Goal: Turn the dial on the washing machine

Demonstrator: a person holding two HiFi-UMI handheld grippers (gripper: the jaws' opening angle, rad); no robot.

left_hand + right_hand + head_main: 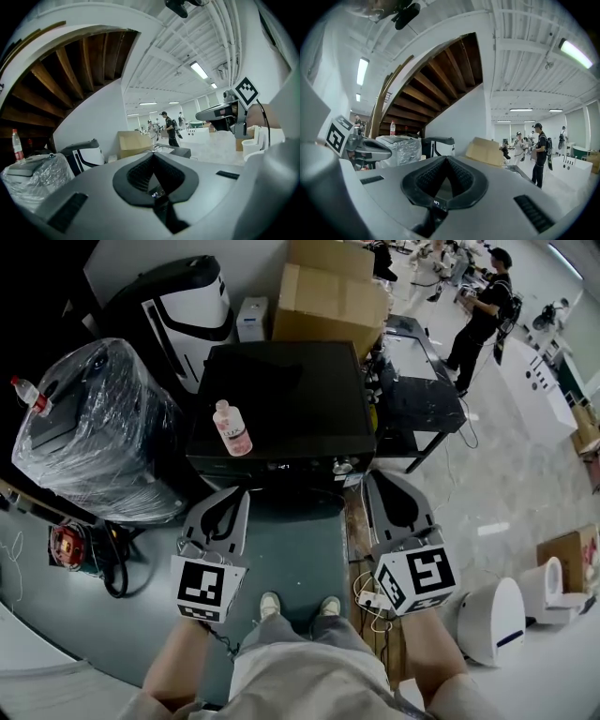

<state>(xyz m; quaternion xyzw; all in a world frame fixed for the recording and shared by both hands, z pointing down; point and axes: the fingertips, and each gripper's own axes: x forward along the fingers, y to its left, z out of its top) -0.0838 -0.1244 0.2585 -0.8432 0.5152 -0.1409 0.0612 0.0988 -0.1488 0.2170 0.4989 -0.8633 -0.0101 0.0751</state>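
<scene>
Workshop floor, black washing machine (281, 390), bottle (232, 427) on its top, left gripper (241, 495) and right gripper (368, 476) near its front, fingers of both pressed together, holding nothing

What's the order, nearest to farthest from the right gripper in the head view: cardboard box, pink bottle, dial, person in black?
1. Dial, front of the washing machine, beside the right gripper.
2. Pink bottle, on its top, left.
3. Cardboard box, behind it.
4. Person in black, far right.
</scene>
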